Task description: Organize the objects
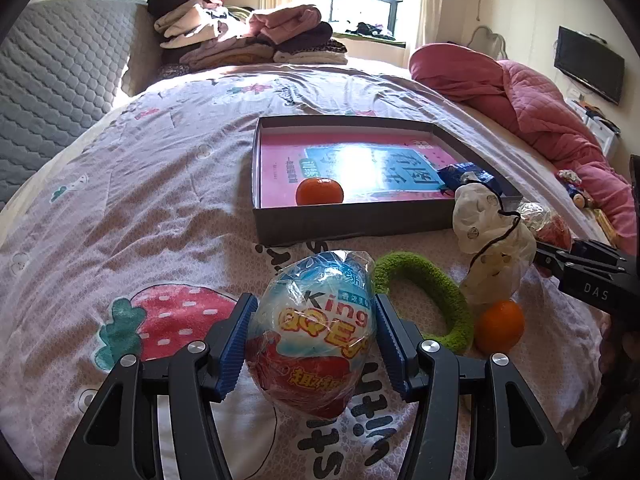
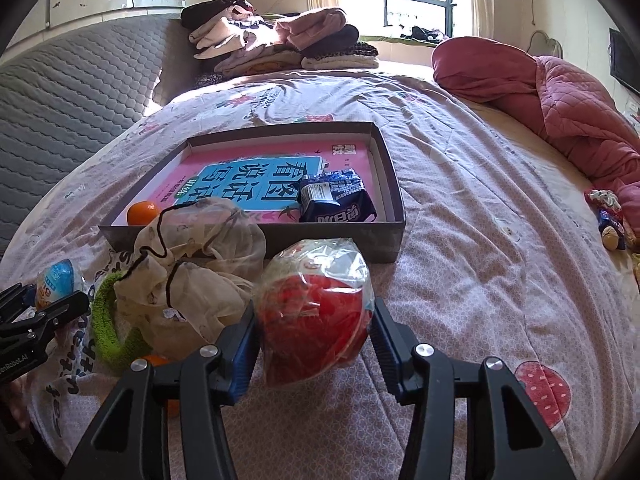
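My left gripper (image 1: pixel 314 328) is shut on a blue-and-red wrapped toy egg (image 1: pixel 316 332), just above the bedspread. My right gripper (image 2: pixel 314 322) is shut on a red-and-white wrapped egg (image 2: pixel 316 312). Ahead lies a shallow grey box (image 1: pixel 340 222) holding a pink book (image 1: pixel 280 156), an orange (image 1: pixel 319 191) and a blue snack pack (image 2: pixel 336 198). Between the grippers lie a green fuzzy ring (image 1: pixel 432 300), a cream drawstring bag (image 1: pixel 492 240) and a second orange (image 1: pixel 499 325). The box also shows in the right wrist view (image 2: pixel 392 188).
Folded clothes (image 1: pixel 248 36) are stacked at the head of the bed. A pink quilt (image 1: pixel 540 108) is bunched on the right, with small toys (image 2: pixel 610 220) beside it. A grey padded headboard (image 1: pixel 52 92) stands on the left.
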Demonstrator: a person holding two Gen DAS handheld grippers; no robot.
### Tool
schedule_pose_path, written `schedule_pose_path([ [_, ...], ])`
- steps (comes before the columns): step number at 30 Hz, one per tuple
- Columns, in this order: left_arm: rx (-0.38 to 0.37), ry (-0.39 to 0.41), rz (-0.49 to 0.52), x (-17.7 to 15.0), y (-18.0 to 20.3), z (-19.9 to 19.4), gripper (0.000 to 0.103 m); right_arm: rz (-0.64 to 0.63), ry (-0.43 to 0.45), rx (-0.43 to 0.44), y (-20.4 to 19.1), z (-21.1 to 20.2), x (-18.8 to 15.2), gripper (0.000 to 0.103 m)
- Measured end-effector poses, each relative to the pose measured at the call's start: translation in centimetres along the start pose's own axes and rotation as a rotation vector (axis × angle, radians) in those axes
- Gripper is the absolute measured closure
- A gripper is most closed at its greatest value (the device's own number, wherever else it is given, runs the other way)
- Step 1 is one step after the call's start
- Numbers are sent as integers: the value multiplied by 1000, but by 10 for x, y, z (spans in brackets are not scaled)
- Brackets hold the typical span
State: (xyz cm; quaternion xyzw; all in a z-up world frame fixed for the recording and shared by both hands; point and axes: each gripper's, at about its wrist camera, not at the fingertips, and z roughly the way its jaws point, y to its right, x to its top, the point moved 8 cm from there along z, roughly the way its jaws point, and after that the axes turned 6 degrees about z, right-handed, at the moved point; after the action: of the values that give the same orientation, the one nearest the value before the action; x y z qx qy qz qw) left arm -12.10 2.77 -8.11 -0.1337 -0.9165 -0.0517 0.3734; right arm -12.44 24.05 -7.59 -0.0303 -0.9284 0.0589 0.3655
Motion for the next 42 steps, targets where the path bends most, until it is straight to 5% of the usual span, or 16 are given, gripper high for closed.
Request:
schedule_pose_path([
  [42, 37, 151, 30, 33, 5, -47, 43, -30, 148, 43, -28, -71, 37, 51],
])
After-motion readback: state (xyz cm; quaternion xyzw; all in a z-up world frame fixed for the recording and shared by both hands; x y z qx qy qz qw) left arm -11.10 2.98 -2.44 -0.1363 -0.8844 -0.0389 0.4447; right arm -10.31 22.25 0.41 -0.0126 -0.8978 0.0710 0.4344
